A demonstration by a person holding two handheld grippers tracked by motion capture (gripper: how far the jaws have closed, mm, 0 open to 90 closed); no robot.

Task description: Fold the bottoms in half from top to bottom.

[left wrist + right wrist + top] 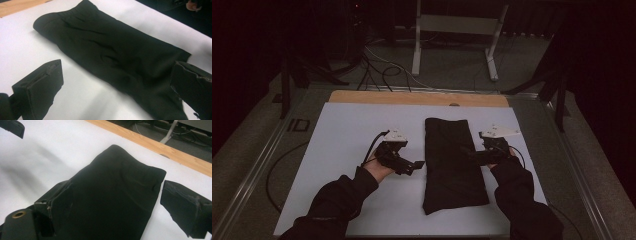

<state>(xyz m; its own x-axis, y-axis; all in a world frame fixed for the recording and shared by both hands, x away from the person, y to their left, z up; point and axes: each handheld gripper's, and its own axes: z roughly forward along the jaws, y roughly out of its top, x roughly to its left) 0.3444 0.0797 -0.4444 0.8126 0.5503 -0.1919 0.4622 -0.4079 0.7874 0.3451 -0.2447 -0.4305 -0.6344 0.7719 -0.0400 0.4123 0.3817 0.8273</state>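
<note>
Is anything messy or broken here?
A little. The black pads on the left gripper look frayed and torn at the edges. The folded black cloth lies flat on the white mat, slightly slanted, with a few soft creases. Nothing spilled.

The high view is dim, its surroundings nearly black past the bench. Both gripper views are brighter, with the white surface almost glaring. Close to each hand-held gripper, its jaws look soft and blurred, with smeared grey shadows beneath them.
</note>
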